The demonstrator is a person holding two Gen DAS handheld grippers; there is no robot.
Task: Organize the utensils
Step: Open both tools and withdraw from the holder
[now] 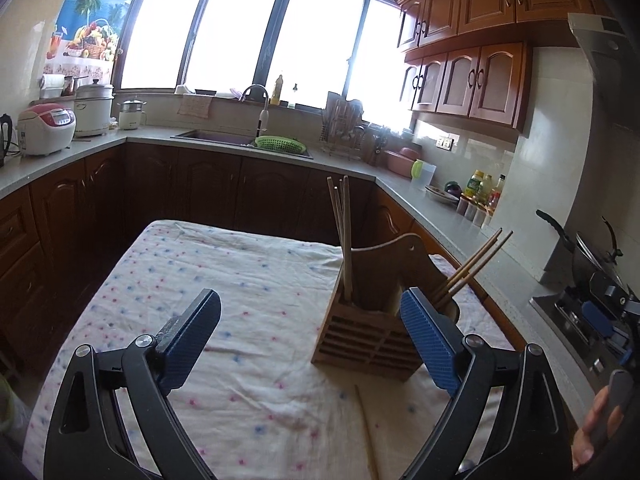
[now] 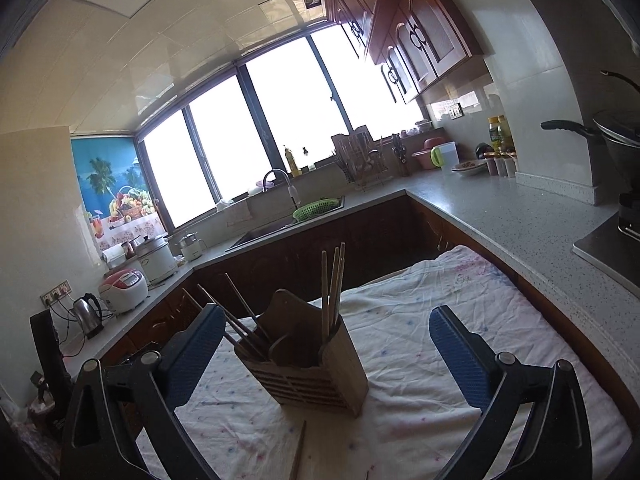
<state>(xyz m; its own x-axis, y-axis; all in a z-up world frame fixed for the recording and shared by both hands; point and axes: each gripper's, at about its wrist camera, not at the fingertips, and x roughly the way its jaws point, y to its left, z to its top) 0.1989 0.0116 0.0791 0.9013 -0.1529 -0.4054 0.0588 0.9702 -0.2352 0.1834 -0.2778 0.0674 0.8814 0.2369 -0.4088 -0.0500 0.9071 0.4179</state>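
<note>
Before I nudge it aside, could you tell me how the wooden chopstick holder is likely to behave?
The wooden chopstick holder looks rigid but tall, and the chopsticks stand well above its rim, so a high push may tip it. The wrinkled tablecloth beneath would probably bunch rather than let it slide.

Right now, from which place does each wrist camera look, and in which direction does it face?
Left wrist: above the near table edge, facing the window; open left gripper, person's hand, right gripper at right.
Right wrist: tilted, higher over the table, facing the window; open right gripper.
Both share the slotted wooden chopstick holder, a loose wooden chopstick and the floral white cloth.
</note>
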